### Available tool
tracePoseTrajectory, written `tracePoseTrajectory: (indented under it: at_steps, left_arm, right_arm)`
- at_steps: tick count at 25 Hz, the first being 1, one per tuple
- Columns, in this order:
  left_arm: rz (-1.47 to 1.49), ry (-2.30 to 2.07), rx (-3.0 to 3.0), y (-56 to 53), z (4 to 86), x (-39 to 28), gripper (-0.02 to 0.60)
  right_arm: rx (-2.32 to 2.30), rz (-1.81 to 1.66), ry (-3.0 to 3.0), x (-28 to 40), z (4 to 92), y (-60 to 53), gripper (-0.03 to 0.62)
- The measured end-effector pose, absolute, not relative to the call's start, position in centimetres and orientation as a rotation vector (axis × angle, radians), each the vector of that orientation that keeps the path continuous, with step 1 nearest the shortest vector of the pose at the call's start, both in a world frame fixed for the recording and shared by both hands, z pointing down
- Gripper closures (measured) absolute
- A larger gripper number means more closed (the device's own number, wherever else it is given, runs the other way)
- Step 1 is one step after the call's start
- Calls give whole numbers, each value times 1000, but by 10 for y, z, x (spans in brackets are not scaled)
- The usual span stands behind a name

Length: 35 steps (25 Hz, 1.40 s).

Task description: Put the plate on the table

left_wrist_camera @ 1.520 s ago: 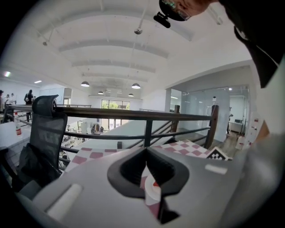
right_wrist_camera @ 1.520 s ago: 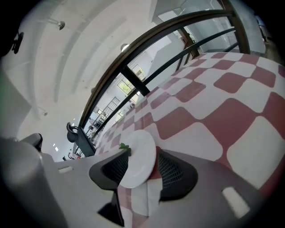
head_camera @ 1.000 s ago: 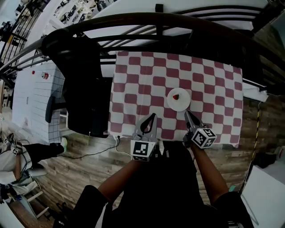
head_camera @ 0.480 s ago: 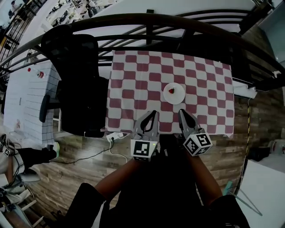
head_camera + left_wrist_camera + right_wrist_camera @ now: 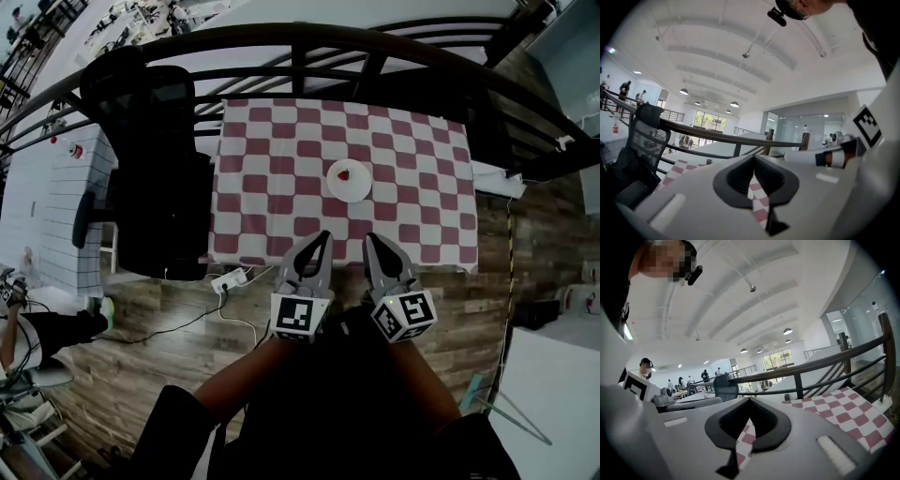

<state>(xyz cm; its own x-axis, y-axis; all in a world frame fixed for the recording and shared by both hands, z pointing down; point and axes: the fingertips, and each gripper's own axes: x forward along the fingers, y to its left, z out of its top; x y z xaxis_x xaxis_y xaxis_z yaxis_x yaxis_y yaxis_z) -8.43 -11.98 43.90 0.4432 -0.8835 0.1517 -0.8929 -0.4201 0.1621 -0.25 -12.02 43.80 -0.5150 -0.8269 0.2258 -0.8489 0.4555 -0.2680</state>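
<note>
Both of my claws have drawn back toward me since a second ago. Then their tips reached over the near edge of the table, the right one just short of the plate; now they hang off the cloth, over the wooden floor point(image 5: 487, 281). My left claw point(image 5: 319, 242) has its jaws closed tip to tip with nothing between them, only a sliver of checked cloth showing through the hollow behind the tips. My right claw point(image 5: 375, 244) is closed the same way and holds nothing. They sit side by side, near each other but not touching.

The white plate point(image 5: 350, 180) lies flat on the table point(image 5: 281, 169), on the red and white checked cloth, right of the middle, well apart from both claws. A small red thing point(image 5: 344, 174) rests on it, as before. The table has slid up and left in the head view. The black office chair point(image 5: 155, 169) stands against the table's left side, and a white power strip point(image 5: 228, 279) lies on the floor by the near left corner.
</note>
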Motion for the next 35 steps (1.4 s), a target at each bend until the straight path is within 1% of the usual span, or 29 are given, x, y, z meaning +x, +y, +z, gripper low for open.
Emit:
tracePoseTrajectory:
  at_steps: [7,12,16,21,28,35]
  left_arm:
    - [75,-1639,2421,-53,431,-56,572]
    - [60,-1693,2428,0,424,-15,572]
    - [46,-1673,2472,39,418,20,572]
    - [39,-1673,2511,81,414,48,572]
    - [23,-1662,2521,117,413,70,572]
    - [17,-1630,2560,131,412,94,572]
  right_arm:
    - [1466,537,-2697,15,428,-57,595]
    - [1459,424,-2730,55,415,-7,595]
    - [1500,418,-2730,85,415,31,595]
    - [1507,392,-2726,107,414,74,595]
    - [1538,302,-2704,129,415,114,597]
    - [1574,263,-2701,149,410,127,597]
